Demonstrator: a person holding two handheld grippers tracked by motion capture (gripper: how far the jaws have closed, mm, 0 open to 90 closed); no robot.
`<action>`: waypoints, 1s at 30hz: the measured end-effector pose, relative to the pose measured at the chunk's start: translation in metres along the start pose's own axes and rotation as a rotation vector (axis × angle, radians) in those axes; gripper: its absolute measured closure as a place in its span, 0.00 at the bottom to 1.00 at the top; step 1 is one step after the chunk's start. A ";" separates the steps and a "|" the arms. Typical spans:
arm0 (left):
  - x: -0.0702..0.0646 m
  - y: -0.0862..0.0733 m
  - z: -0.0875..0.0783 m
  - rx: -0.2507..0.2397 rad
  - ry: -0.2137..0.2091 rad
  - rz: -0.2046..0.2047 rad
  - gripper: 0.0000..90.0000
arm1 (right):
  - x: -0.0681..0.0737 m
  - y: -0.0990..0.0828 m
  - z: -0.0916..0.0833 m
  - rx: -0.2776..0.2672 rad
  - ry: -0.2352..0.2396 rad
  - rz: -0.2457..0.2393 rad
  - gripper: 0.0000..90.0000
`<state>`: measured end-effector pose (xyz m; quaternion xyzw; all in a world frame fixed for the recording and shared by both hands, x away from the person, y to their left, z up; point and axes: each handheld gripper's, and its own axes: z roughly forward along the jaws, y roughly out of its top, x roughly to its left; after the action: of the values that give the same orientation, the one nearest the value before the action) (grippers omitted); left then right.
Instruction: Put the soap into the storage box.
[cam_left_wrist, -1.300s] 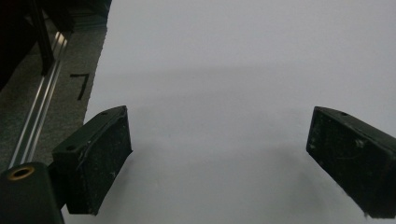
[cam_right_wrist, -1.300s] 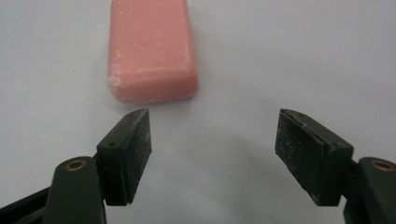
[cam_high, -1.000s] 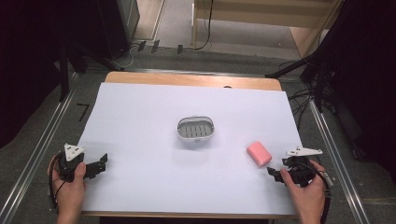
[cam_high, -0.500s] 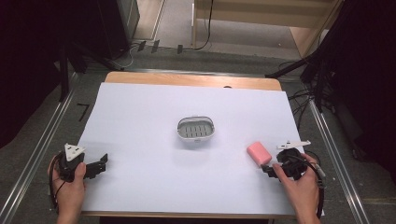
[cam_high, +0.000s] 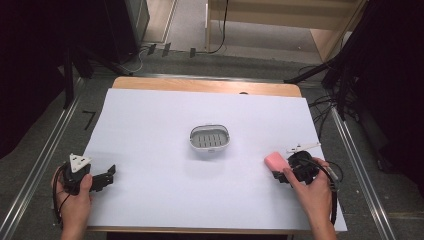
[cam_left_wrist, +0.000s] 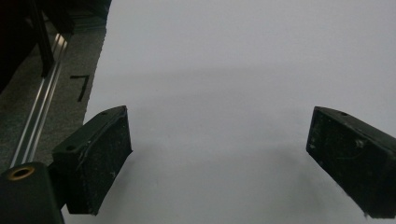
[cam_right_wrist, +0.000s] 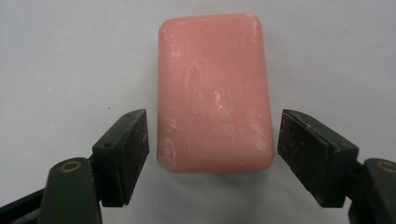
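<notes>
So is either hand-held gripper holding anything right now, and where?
Nothing is held. The right hand-held gripper straddles the pink soap bar at its near end, pads not touching.

There was one pink soap bar (cam_high: 274, 160) and one white dish (cam_high: 210, 138), both on one white sheet (cam_high: 150, 125) that covered one wooden table (cam_high: 200, 85). Two grippers were in use, a left (cam_high: 102, 179) and a right (cam_high: 281, 175), each held by one hand and each with two black jaws. One "7" mark (cam_high: 89, 119) sat on the floor.
</notes>
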<state>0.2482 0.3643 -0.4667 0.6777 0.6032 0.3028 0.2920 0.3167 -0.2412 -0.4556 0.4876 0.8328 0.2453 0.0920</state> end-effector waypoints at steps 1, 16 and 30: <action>0.000 0.000 0.000 0.000 0.000 0.000 0.08 | 0.000 0.002 0.001 0.005 0.002 -0.001 0.30; 0.000 0.000 0.000 0.004 0.000 0.002 0.08 | 0.001 0.020 0.012 0.070 -0.005 0.011 0.40; 0.000 0.000 0.000 0.005 0.000 0.005 0.08 | 0.006 0.028 0.013 0.079 0.006 -0.060 0.43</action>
<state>0.2484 0.3640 -0.4667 0.6800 0.6023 0.3017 0.2896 0.3398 -0.2211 -0.4522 0.4651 0.8562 0.2110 0.0778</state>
